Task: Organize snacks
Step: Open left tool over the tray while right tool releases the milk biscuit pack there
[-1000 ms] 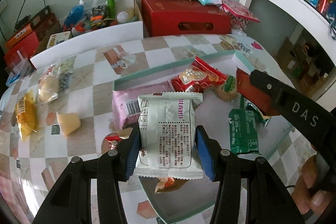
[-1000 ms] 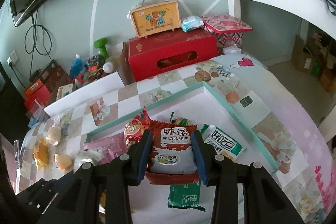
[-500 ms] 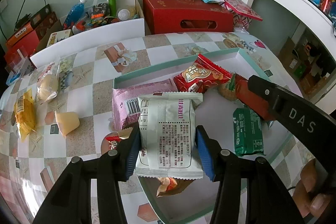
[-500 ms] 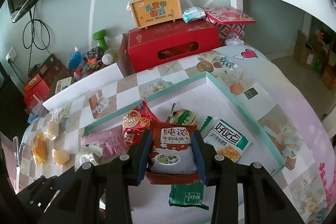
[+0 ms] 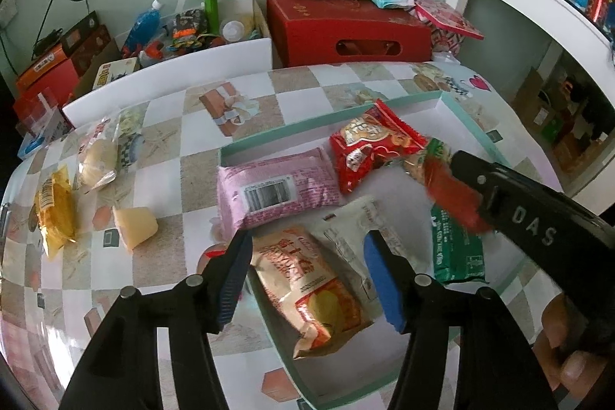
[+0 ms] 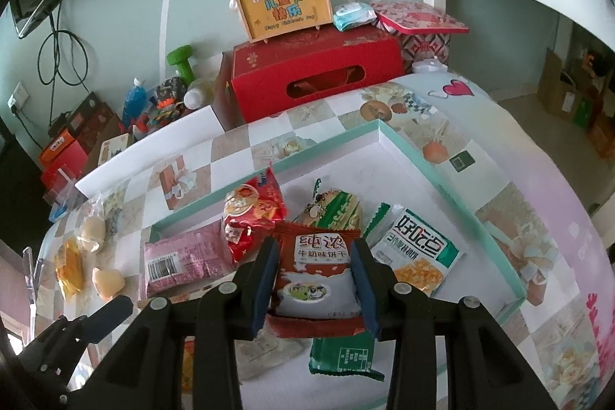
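Observation:
My left gripper [image 5: 311,275] hangs over the near corner of the teal-rimmed white tray [image 5: 307,129], its jaws opening. A white snack packet [image 5: 346,221] lies loose in the tray beyond the blue pads, which do not touch it. It rests partly on an orange packet [image 5: 311,291]. My right gripper [image 6: 315,279] is shut on a red-brown milk biscuit packet [image 6: 315,268] above the tray [image 6: 423,171]. In the left wrist view that packet [image 5: 453,198] shows as a red blur at the tip of the black right gripper [image 5: 472,179].
In the tray lie a pink packet [image 5: 276,187], a red one [image 5: 369,148], a green one [image 5: 457,252] and a white-green one [image 6: 415,252]. On the cloth left of the tray sit a jelly cup [image 5: 134,225], a yellow packet [image 5: 54,206] and a bagged bun [image 5: 100,156]. A red box [image 5: 346,29] stands behind.
The left jaws have spread and the white packet has dropped from between them into the tray, uncovering the orange packet. The right gripper keeps its hold on the biscuit packet.

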`<move>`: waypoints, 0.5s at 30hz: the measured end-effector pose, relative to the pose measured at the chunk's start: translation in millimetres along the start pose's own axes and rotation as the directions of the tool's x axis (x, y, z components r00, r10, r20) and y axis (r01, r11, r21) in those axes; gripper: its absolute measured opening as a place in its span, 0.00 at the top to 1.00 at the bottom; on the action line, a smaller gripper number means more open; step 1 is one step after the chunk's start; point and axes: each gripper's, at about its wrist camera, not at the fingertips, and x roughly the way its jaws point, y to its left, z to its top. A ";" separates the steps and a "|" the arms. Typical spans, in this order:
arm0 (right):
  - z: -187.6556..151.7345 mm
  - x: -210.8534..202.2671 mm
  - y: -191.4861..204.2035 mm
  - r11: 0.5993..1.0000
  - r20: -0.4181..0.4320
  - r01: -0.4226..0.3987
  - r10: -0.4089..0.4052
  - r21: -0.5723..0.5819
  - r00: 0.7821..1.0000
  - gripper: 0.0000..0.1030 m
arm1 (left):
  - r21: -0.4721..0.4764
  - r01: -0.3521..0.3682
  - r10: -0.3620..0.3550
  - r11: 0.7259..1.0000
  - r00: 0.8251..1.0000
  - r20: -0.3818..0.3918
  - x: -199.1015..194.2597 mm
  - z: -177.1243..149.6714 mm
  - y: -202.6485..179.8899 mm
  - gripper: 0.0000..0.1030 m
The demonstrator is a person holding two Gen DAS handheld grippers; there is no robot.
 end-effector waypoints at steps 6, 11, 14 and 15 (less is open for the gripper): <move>-0.2 3.0 -2.8 1.000 -0.019 0.006 -0.006 0.027 1.000 0.34 | -0.044 -0.038 0.038 0.998 0.999 -0.012 2.1 -1.2 14.9 0.28; -1.0 5.0 1.0 1.000 -0.030 0.023 -0.022 0.011 0.999 0.26 | -0.083 -0.057 0.055 0.995 0.998 -0.018 2.6 -2.3 29.6 0.28; -1.3 5.9 4.4 1.000 -0.034 0.031 -0.031 -0.003 0.999 0.22 | -0.109 -0.076 0.075 0.991 0.997 -0.013 0.8 -2.1 38.9 0.25; -1.5 6.1 5.7 0.999 -0.035 0.035 -0.035 -0.007 0.999 0.18 | -0.127 -0.085 0.084 0.988 0.996 -0.011 0.3 -2.3 44.2 0.22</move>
